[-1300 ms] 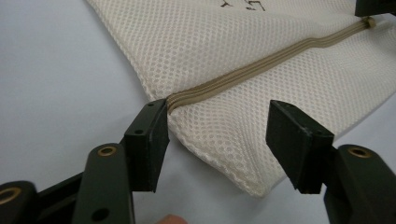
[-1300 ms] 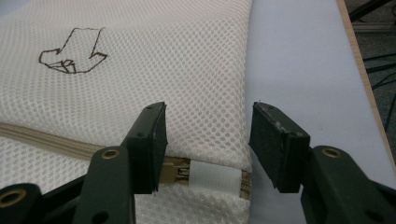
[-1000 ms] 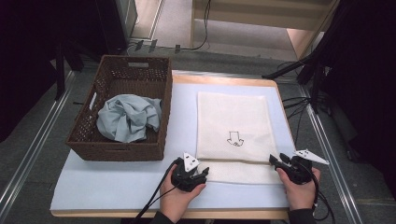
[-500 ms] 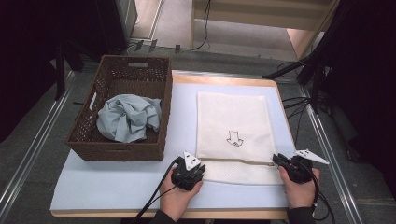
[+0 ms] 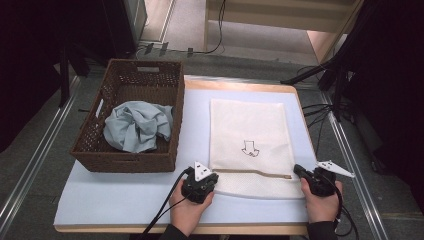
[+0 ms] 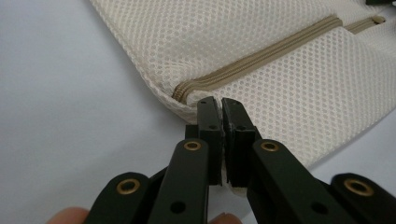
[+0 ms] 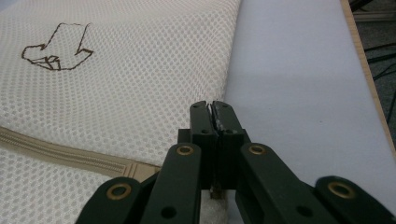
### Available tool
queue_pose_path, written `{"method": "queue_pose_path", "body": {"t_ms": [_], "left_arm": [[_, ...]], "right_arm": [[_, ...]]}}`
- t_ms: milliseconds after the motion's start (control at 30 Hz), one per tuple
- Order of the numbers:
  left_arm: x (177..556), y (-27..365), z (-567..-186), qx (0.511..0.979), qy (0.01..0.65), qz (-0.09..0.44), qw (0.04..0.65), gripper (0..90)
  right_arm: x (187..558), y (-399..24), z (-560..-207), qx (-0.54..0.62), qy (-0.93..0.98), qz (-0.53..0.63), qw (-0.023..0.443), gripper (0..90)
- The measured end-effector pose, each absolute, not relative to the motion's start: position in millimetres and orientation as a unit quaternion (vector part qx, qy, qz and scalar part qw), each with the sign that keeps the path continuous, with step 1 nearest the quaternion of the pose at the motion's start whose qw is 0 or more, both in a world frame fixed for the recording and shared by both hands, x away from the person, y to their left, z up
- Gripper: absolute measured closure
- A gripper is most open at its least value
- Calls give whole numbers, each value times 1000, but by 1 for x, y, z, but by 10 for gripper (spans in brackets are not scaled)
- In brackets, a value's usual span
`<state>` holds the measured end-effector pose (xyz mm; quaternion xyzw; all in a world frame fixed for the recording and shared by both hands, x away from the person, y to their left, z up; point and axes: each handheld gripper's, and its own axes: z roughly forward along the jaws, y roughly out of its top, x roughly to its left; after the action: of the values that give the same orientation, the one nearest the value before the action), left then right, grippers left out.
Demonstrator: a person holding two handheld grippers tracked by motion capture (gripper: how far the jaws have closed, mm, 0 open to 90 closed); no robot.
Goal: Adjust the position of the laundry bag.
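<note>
A cream mesh bag [image 5: 247, 125] with a tan zipper [image 5: 255, 173] and a drawn arrow [image 5: 249, 148] lies flat on the pale blue table pad [image 5: 125, 195]. My left gripper [image 5: 215, 177] sits at the bag's near left edge, beside the zipper's end [image 6: 187, 91]. Its jaws have just been closing and now stand shut [image 6: 220, 105], pinching the mesh edge. My right gripper [image 5: 296, 170] is at the bag's near right edge. Its jaws have also just been closing and are shut [image 7: 213, 107] on the mesh bag [image 7: 116, 93], a sliver of which shows between the pads.
A brown wicker basket [image 5: 127, 162] stands on the left of the table and holds a crumpled light blue cloth [image 5: 139, 125]. Cables run along the floor past the table's right edge [image 5: 305, 130]. Bare pad lies in front of the basket.
The jaws of both grippers have closed at the bag's near corners. Neither hand has shifted, and the bag lies as before.
</note>
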<state>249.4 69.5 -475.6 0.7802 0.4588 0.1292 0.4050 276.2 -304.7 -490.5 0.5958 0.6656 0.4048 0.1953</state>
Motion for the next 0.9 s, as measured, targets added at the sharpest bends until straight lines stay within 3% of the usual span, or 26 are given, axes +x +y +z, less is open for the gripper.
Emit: {"method": "queue_pose_path", "body": {"t_ms": [900], "left_arm": [[235,102,-467,769,460,130,426,878]], "right_arm": [[267,-287,-486,561,686,426,185,899]]}}
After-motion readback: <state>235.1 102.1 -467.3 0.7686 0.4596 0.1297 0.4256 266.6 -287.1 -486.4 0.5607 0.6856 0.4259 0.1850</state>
